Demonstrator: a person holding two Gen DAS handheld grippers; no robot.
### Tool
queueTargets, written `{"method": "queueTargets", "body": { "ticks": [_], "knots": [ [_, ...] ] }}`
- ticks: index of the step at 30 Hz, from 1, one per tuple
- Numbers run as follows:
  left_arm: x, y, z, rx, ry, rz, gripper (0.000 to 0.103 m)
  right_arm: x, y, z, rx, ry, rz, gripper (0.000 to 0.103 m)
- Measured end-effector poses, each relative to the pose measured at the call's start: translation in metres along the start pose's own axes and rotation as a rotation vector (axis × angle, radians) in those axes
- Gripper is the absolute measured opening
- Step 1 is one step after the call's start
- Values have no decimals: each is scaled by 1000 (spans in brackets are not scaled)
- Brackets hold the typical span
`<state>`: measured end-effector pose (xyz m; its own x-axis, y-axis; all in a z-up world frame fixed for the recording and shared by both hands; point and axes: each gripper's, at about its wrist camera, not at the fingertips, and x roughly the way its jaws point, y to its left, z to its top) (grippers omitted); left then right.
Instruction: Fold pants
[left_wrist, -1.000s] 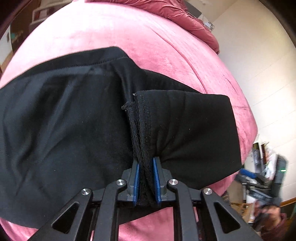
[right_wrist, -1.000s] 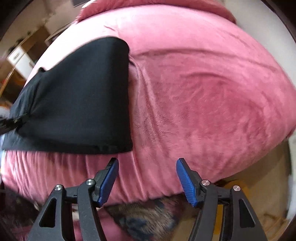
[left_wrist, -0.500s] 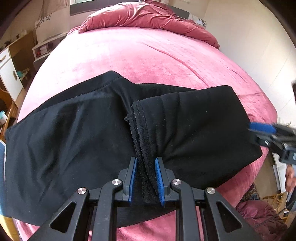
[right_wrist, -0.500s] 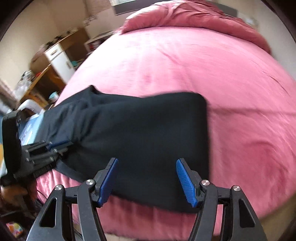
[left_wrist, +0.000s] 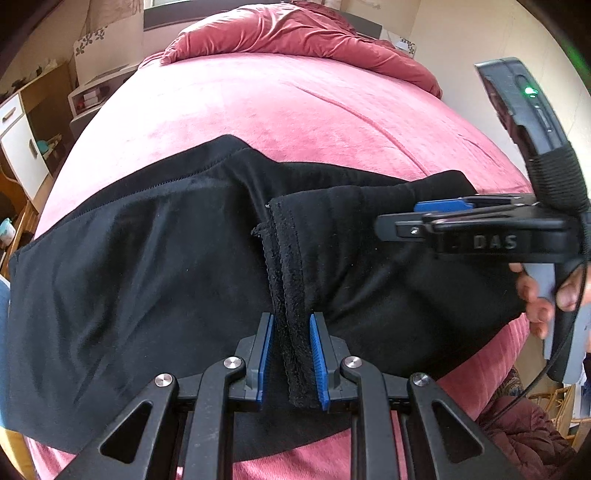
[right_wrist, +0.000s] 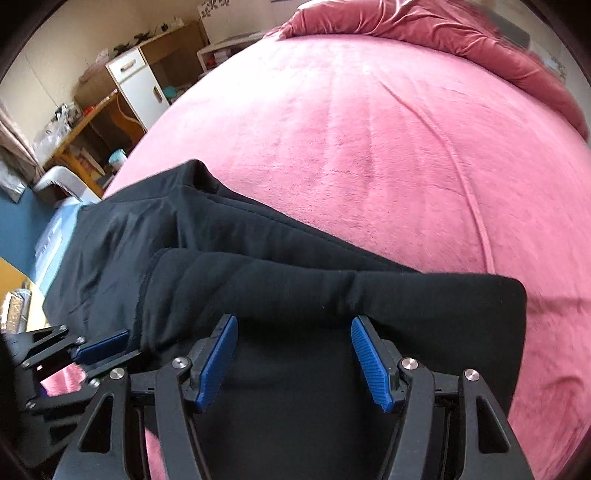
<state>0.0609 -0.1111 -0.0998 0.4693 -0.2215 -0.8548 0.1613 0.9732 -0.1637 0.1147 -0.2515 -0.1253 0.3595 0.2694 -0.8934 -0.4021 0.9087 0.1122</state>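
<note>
Left wrist view shows the soft black cotton pants (left_wrist: 147, 266) lying across the near edge of the big pink fuzzy bed cover (left_wrist: 295, 110). One end is already laid over the rest, and its stitched hem (left_wrist: 284, 277) stands up in a bunched strip. The left gripper (left_wrist: 291, 354) is squeezed tight on that hem. The right gripper (right_wrist: 295, 363) has its blue pads spread wide and holds nothing; it hangs over the folded side of the pants.

I think the job now is to grab the folded side and make the fold neat. To do it well, the right gripper should go down low, so one pad slides under all the layers. Then it should pinch. Both grippers should pull gently apart so the bumps go flat.
</note>
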Motion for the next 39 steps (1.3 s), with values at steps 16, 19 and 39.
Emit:
{"method": "queueTargets", "body": {
  "ticks": [16, 19, 39],
  "knots": [
    [-35, 73, -18, -284, -11, -68, 35, -1, 15, -7, 7, -42, -73, 69],
    [-58, 109, -32, -403, -19, -66, 35, -15, 24, -9, 10, -78, -79, 69],
    [-115, 276, -161, -1231, -79, -166, 36, -38, 109, -67, -67, -99, 105, 69]
  ]
}}
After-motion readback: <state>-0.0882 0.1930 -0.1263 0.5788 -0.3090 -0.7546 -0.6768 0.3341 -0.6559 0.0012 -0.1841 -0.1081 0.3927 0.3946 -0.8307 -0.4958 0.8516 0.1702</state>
